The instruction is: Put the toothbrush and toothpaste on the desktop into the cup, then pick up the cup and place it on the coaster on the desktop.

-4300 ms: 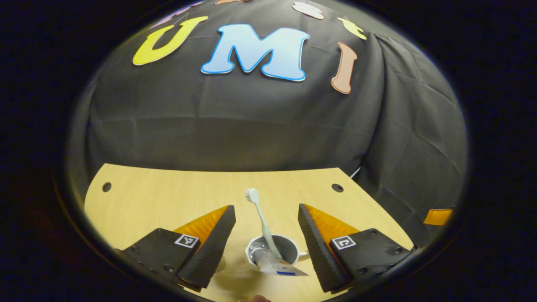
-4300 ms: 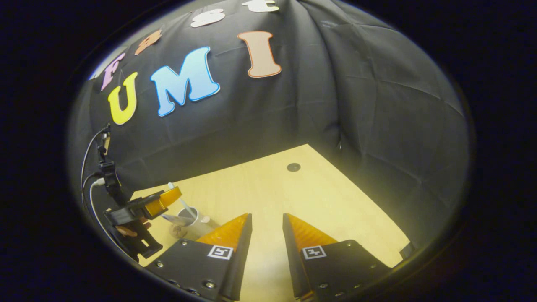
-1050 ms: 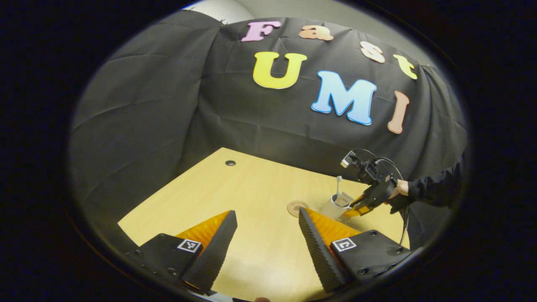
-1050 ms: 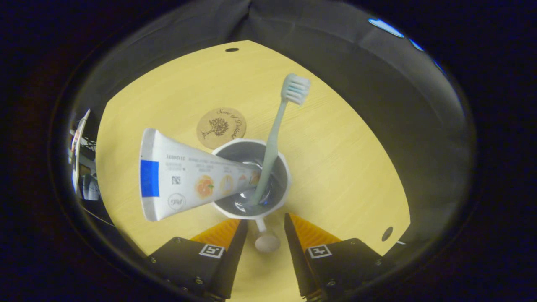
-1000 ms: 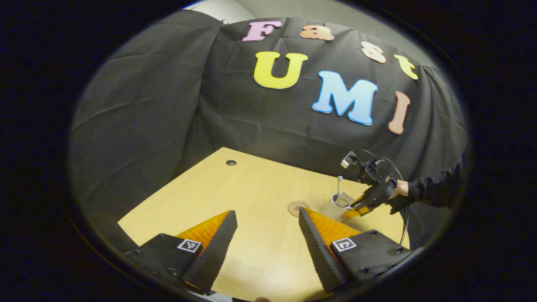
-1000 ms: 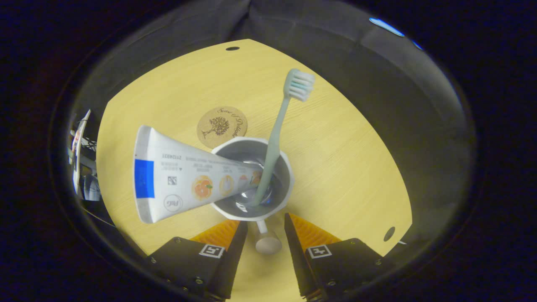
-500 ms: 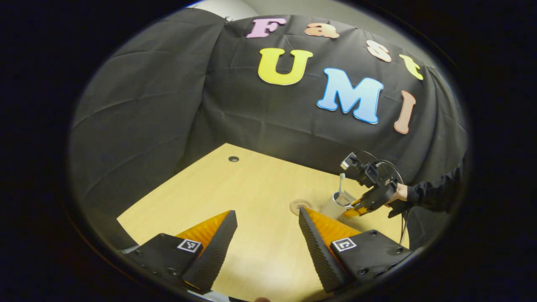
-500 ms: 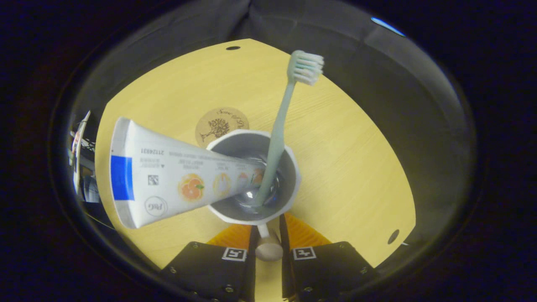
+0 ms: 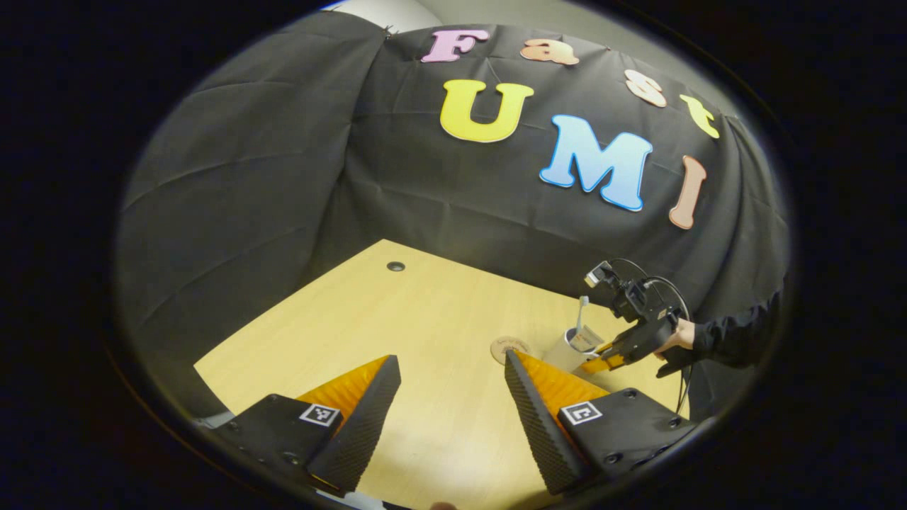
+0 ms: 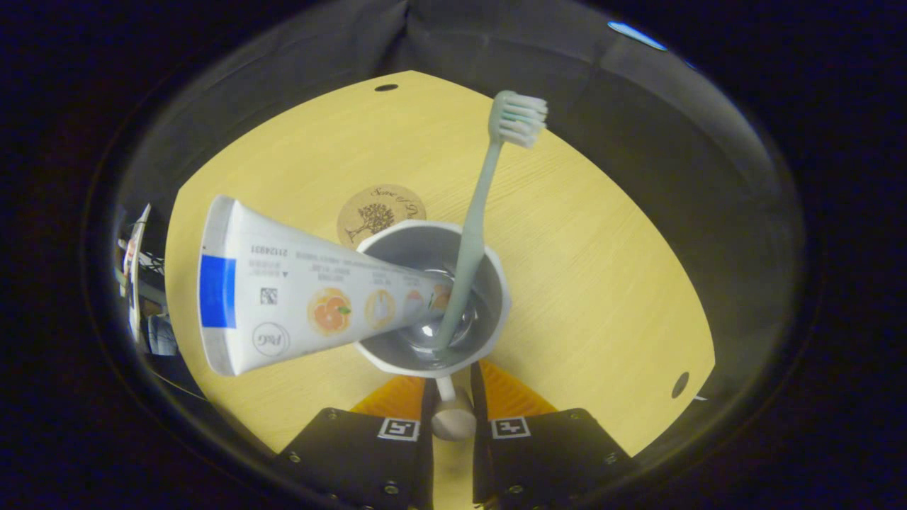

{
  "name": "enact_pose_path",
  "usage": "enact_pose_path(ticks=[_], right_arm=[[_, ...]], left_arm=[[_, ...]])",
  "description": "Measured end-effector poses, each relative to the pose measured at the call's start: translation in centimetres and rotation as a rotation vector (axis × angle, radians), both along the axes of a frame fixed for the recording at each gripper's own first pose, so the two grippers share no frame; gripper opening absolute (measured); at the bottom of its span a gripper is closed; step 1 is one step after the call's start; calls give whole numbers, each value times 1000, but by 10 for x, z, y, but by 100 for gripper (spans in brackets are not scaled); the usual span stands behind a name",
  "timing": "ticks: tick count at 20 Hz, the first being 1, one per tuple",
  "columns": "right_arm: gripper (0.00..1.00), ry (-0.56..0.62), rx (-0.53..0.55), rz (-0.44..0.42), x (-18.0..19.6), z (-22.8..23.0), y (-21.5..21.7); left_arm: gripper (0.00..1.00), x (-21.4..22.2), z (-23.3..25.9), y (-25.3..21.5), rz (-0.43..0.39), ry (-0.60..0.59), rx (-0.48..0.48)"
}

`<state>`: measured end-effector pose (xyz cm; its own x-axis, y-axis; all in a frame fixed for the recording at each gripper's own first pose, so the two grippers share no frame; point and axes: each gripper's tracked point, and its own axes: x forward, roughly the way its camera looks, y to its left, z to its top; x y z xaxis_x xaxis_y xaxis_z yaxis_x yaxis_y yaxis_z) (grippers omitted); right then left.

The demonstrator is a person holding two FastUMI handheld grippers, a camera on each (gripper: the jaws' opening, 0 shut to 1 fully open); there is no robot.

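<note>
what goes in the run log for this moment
right gripper: shut on white cup handle | toothbrush, toothpaste: in cup | round coaster: bare | left gripper: open

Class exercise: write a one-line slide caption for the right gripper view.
Right gripper clamps the cup handle; toothbrush and toothpaste inside, coaster just beyond.

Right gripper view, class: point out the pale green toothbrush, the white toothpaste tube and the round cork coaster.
Pale green toothbrush (image 10: pixel 520 117), right gripper view, bristle head.
White toothpaste tube (image 10: pixel 283 297), right gripper view, flat printed body.
Round cork coaster (image 10: pixel 379 205), right gripper view, printed top face.

L gripper (image 9: pixel 450 397) jaws apart over desk (image 9: pixel 425 319); cup (image 9: pixel 567 348) beside coaster (image 9: pixel 507 348).
</note>
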<state>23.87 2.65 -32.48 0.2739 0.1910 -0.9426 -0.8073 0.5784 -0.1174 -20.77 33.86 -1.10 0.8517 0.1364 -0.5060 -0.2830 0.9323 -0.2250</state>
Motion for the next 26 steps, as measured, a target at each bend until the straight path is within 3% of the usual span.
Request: enact_pose_path(ticks=[6, 15, 20, 26], right_arm=[[22, -15, 68, -52, -1, 11, 15], [22, -12, 165, -103, 2, 23, 76], [22, -24, 167, -76, 4, 28, 81], [22, -15, 104, -111, 2, 31, 75]], left_arm=[[97, -12, -2, -2, -6, 0, 1], [97, -23, 1, 2, -11, 3, 12], [97, -34, 3, 13, 6, 4, 12], [97, -47, 5, 31, 38, 5, 16]])
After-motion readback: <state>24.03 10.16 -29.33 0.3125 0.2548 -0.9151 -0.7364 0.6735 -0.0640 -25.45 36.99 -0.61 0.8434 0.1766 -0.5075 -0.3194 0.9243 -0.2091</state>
